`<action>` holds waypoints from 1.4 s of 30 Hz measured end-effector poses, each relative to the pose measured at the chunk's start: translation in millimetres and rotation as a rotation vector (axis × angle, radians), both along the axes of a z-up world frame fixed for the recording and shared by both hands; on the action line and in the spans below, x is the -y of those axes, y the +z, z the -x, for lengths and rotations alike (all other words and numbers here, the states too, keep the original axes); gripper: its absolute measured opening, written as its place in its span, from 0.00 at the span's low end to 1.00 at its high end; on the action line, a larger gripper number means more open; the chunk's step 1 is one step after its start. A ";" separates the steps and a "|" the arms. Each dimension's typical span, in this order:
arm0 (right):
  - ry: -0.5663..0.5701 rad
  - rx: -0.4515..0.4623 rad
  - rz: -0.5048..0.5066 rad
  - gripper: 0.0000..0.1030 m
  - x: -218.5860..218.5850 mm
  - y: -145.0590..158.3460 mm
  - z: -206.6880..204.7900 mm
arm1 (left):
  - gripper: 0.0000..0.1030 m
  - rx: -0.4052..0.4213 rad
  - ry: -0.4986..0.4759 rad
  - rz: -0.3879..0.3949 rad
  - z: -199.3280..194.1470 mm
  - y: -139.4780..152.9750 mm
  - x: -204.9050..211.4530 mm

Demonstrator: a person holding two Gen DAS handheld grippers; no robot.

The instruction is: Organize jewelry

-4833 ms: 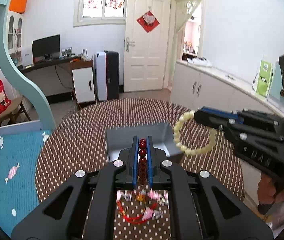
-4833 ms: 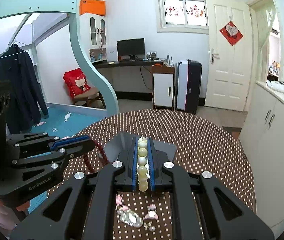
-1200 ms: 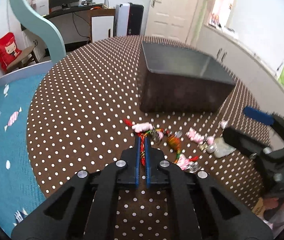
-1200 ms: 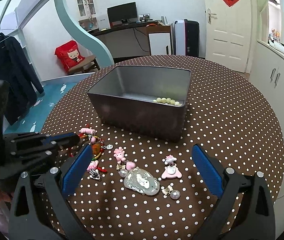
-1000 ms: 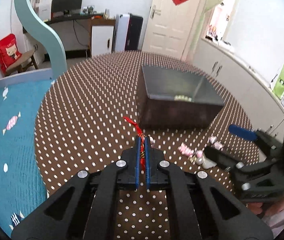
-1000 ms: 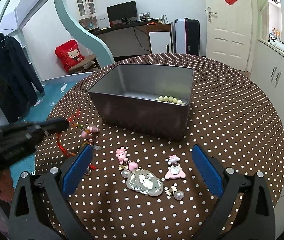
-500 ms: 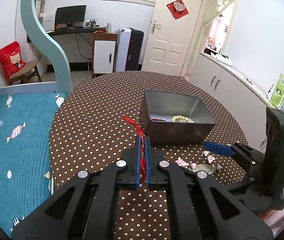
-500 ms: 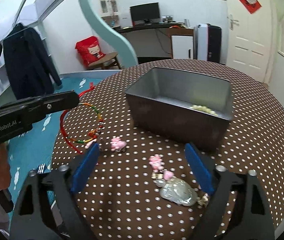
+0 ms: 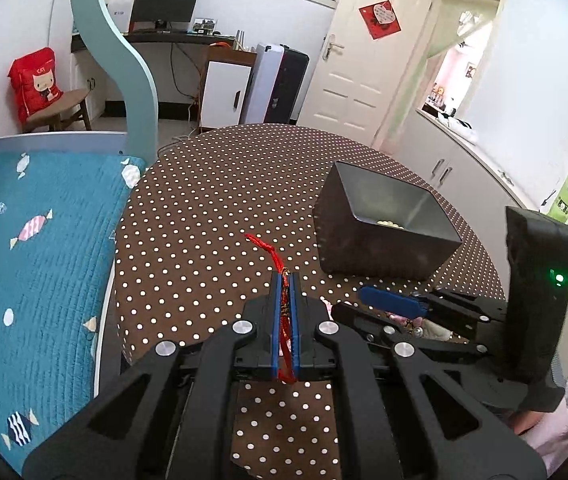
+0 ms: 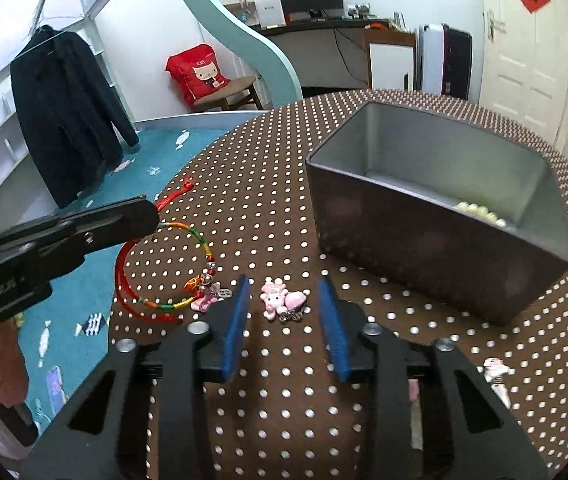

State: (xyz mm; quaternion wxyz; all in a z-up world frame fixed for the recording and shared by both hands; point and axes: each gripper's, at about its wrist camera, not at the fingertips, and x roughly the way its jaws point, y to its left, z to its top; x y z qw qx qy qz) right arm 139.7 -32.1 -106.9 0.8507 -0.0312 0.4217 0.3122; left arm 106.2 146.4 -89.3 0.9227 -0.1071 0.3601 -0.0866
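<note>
**Bracelet lifted, loop hanging off left gripper**

Left gripper (image 9: 283,280) is clamped fully on the red cord bracelet (image 10: 172,268); its loop hangs down from the tips above the dotted table (image 10: 268,200), a loose tail (image 9: 262,246) pointing forward and left. Right gripper (image 10: 284,300) is spread wide, holding nothing, a pink charm (image 10: 282,298) between its pads. Metal box (image 10: 436,216) sits ahead and right, pale beads (image 10: 480,212) inside.

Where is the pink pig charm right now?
In the right wrist view the pink pig charm lies on the dotted tablecloth, framed between the open right tool's blue pads, near the gray box and right of the red cord bracelet.
</note>
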 end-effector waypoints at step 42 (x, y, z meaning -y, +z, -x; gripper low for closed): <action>-0.203 0.119 -0.140 0.08 87.2 67.4 -0.2 | 0.04 0.195 -0.107 -0.016 -16.6 58.8 55.3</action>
